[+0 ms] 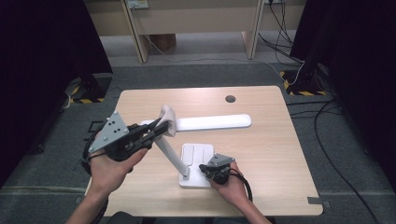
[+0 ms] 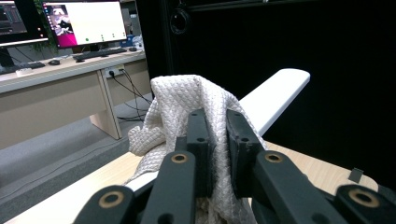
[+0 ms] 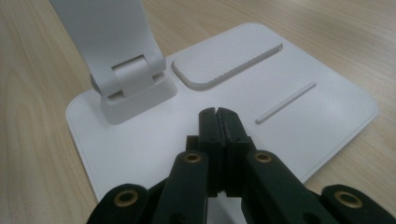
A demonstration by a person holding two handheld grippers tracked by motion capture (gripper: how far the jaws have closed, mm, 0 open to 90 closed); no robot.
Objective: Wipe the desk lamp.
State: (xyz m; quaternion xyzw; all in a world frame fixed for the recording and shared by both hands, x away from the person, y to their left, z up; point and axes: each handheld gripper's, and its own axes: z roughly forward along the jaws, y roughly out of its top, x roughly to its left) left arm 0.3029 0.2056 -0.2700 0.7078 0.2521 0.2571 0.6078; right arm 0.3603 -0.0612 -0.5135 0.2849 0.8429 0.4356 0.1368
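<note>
A light wood table (image 1: 261,140) carries a white desk lamp (image 1: 187,158), set toward the near edge, a little left of the middle. Its flat base (image 3: 322,116) lies on the wood, a slanted arm (image 1: 169,156) rises from the base's hinge (image 3: 133,77), and the long head (image 1: 212,122) is held level above the table, pointing toward the right edge.

A cream woven cloth (image 2: 187,102) is draped over the left end of the head, where arm and head meet. It is pinched by the left gripper (image 2: 218,140), whose jaws are closed tight on a fold. The right gripper (image 3: 217,122) is closed on nothing, its tips resting on or just above the base near the near right corner; contact cannot be told for sure.

The cloth is judged soft, light and limp, best held by a bunched fold so it does not slip. The lamp is judged stiff, smooth plastic, light and hinged, so the base is best pressed down while the head is wiped
</note>
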